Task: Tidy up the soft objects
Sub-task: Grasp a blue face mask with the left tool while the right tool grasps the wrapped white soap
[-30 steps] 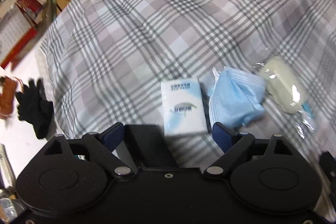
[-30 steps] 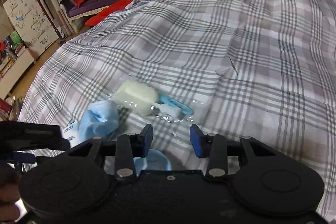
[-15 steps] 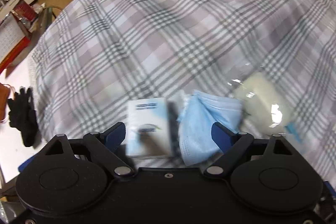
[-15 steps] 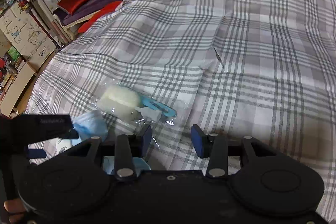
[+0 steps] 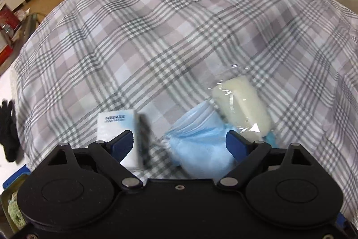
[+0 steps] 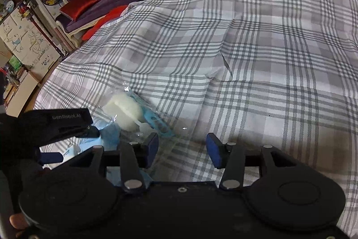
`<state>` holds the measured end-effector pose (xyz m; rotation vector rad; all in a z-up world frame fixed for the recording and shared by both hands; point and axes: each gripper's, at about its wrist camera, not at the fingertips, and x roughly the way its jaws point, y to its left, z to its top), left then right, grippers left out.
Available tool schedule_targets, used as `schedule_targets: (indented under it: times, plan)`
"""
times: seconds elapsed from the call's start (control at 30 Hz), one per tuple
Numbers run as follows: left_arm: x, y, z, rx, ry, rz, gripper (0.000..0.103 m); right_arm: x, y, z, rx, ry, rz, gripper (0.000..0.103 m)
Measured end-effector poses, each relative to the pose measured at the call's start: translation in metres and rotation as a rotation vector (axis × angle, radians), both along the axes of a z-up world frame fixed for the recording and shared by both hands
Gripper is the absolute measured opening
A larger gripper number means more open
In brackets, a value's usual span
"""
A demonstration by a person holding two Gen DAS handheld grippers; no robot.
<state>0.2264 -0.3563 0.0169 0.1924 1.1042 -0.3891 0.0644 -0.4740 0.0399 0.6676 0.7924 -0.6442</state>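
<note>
On the checked bedspread (image 5: 156, 37) lie a white tissue pack (image 5: 116, 124), a crumpled blue face mask (image 5: 197, 145) and a cream sponge brush in clear wrap (image 5: 241, 104). My left gripper (image 5: 180, 141) hovers over the mask. Its jaws are wide and opening, with the mask between them and neither pad pressing on it. The right wrist view shows the left gripper (image 6: 76, 145) above the mask (image 6: 109, 136), beside the sponge brush (image 6: 125, 111). My right gripper (image 6: 182, 147) is opening over bare bedspread with nothing gripped. A pale blue piece (image 6: 143, 176) lies under its left finger.
A black glove (image 5: 9, 127) lies on a white surface off the bed's left edge, with a green tin (image 5: 11, 194) below it. A purple sofa with a red cushion (image 6: 78, 6) and cabinets (image 6: 26, 37) stand beyond the bed.
The left gripper has shifted right, from over the tissue pack to over the mask. The right gripper's jaws have widened and it has moved a little across the bed.
</note>
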Motion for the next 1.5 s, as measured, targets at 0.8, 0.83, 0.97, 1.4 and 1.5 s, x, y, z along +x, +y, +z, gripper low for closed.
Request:
schedule_targets:
  times: [0.8, 0.83, 0.97, 1.4, 1.5]
  plan:
    - [0.014, 0.014, -0.034, -0.071, 0.180, 0.010, 0.059, 0.009, 0.004, -0.006, -0.030, 0.028, 0.076, 0.049]
    - [0.011, 0.018, -0.029, -0.066, 0.171, 0.007, 0.059, 0.009, 0.006, -0.005, -0.037, 0.031, 0.084, 0.049]
    - [-0.002, 0.042, -0.003, -0.089, 0.160, -0.010, 0.059, 0.012, 0.012, 0.008, -0.060, 0.039, 0.120, 0.049]
    - [-0.021, 0.116, 0.067, -0.097, 0.048, 0.013, 0.059, 0.110, 0.017, 0.032, -0.139, 0.153, 0.345, 0.075]
    - [-0.019, 0.131, 0.069, -0.085, 0.034, 0.030, 0.059, 0.140, 0.015, 0.017, -0.158, 0.162, 0.362, 0.091]
